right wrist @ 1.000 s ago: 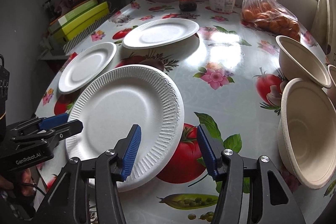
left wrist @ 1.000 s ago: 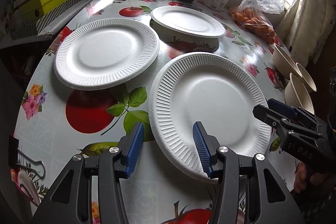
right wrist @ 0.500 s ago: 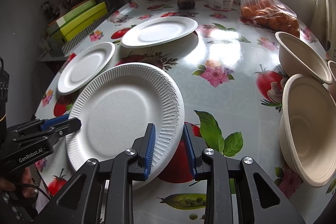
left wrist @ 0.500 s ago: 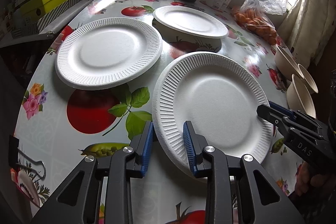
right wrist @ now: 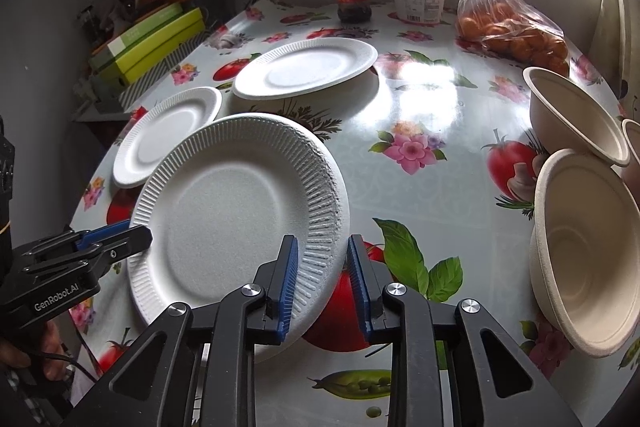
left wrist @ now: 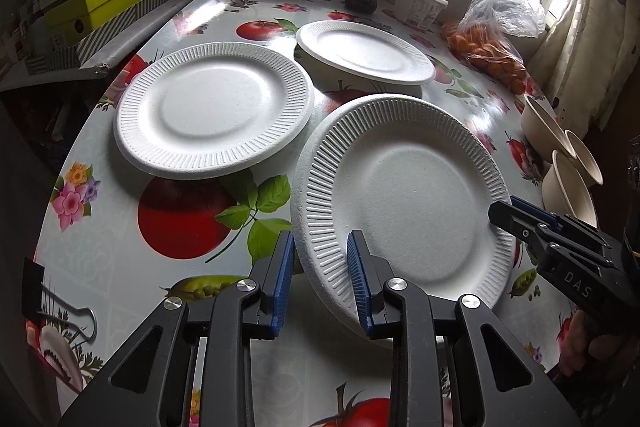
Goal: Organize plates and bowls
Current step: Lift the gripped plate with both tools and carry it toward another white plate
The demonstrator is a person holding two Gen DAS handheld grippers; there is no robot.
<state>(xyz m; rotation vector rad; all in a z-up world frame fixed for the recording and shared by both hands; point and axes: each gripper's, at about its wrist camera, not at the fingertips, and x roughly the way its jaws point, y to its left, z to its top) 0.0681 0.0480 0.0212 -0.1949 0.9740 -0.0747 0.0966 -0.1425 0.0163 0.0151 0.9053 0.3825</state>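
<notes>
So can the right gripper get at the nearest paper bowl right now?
Probably not yet: the right gripper has its jaws around the near plate's rim, so it must release first. Otherwise the bowl sits unobstructed beside it.

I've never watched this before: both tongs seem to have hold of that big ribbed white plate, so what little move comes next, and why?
Probably a gentle lift, both sides together. The left tongs and right tongs have just been closing, each now straddling an opposite edge of the near ribbed white paper plate. A matching ribbed plate lies beside it, a likely place to stack.
</notes>
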